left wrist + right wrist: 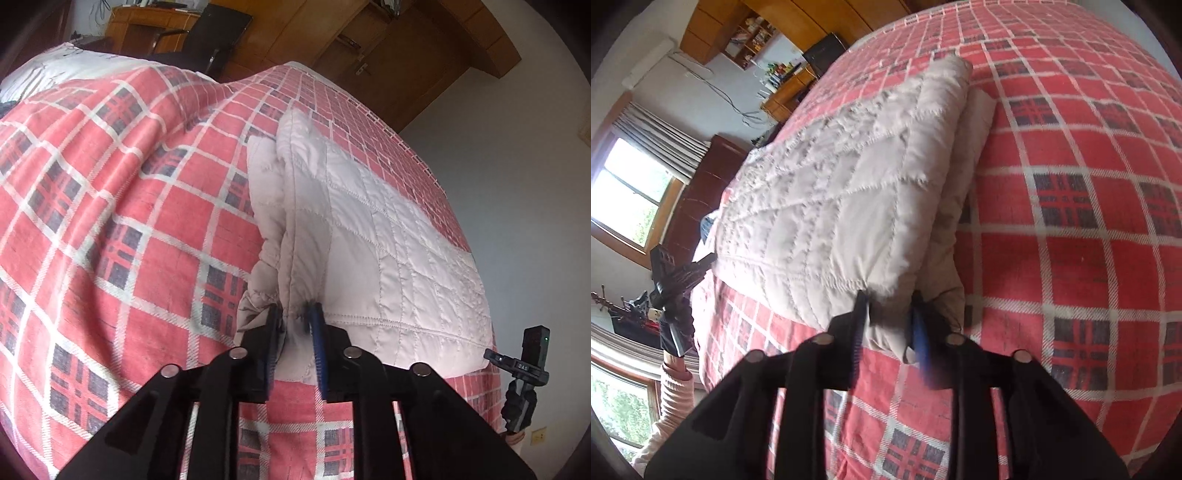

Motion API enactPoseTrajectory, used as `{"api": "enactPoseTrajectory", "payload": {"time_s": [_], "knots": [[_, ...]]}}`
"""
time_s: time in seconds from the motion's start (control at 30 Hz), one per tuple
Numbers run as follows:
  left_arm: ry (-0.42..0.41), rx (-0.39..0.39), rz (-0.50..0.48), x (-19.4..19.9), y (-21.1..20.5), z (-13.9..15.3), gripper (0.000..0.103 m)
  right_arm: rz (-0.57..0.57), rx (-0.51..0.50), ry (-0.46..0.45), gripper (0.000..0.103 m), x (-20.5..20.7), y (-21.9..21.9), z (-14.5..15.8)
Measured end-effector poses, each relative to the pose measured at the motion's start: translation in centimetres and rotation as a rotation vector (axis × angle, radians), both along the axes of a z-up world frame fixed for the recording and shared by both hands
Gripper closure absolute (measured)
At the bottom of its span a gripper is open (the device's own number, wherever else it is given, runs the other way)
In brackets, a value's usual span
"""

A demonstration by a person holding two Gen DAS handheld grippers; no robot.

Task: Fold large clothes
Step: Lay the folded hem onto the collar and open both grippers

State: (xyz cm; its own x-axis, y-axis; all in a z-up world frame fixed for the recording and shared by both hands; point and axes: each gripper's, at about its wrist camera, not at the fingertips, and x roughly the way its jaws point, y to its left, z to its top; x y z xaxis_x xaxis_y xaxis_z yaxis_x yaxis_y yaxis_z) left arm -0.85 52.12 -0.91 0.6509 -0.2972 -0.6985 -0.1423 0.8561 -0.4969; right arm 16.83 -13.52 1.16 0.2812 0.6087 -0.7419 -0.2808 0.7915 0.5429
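Observation:
A pale quilted jacket lies folded in layers on a bed with a red plaid blanket. My left gripper is shut on the jacket's near left corner, the fabric bunched between its fingers. In the right wrist view the same jacket stretches away, and my right gripper is shut on its near right corner, where a thick fold is pinched. Each gripper also shows at the edge of the other's view: the right gripper and the left gripper, the latter held by a hand in a pink sleeve.
The plaid blanket covers the whole bed around the jacket. Wooden cabinets, a desk and a black chair stand beyond the far side. A window with curtains and a dark headboard lie to the left.

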Motion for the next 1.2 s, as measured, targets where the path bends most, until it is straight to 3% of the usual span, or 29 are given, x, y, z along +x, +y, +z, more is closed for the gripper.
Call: {"api": "enactPoseTrajectory", "payload": {"time_s": [0.07,0.1,0.37,0.47,0.63,0.73,0.77,0.8,0.87,0.93,0.97,1.03,1.1,1.2], "knots": [[-0.012,0.011,0.02,0.7,0.7,0.8,0.053,-0.024,0.026,-0.02,0.049,0.5,-0.7,0.8],[-0.011,0.006,0.029,1.2,1.1,1.0,0.046,-0.036,0.037,-0.025,0.046,1.0,-1.0,1.1],[0.069,-0.119,0.011,6.5,2.8,-1.6,0.04,-0.062,0.096,0.04,0.031,5.0,-1.6,-0.6],[0.079,-0.179,-0.006,8.3,3.1,-3.2,0.038,-0.051,0.106,0.064,0.031,5.9,-1.5,-1.8],[0.074,-0.255,-0.074,10.0,2.4,-4.6,0.024,-0.015,0.132,0.095,0.027,6.5,-1.0,-3.6],[0.073,-0.313,-0.165,10.7,0.7,-4.8,0.023,0.004,0.146,0.078,0.027,6.6,-0.6,-4.0],[0.086,-0.31,-0.188,11.0,-0.2,-4.9,0.023,0.016,0.148,0.072,0.029,6.6,-0.3,-4.1],[0.093,-0.241,-0.197,11.2,-1.3,-4.8,0.023,0.03,0.147,0.07,0.035,6.6,0.2,-4.1],[0.088,-0.137,-0.211,11.3,-3.0,-4.5,0.023,0.039,0.129,0.061,0.035,6.6,1.2,-4.0],[0.091,-0.108,-0.197,11.3,-3.5,-4.4,0.028,0.043,0.124,0.051,0.041,6.8,1.8,-3.6],[0.093,-0.114,-0.186,11.2,-3.4,-4.4,0.032,0.042,0.137,0.061,0.049,7.0,1.9,-3.6],[0.084,-0.154,-0.17,11.1,-3.2,-4.4,0.056,0.045,0.166,0.073,0.06,7.0,1.9,-3.6],[0.052,-0.173,-0.163,10.0,-3.1,-3.9,0.068,0.047,0.182,0.064,0.073,7.1,1.9,-3.0],[0.016,-0.206,-0.143,8.4,-3.4,-2.7,0.077,0.043,0.201,0.041,0.081,6.7,1.4,-1.6]]}}
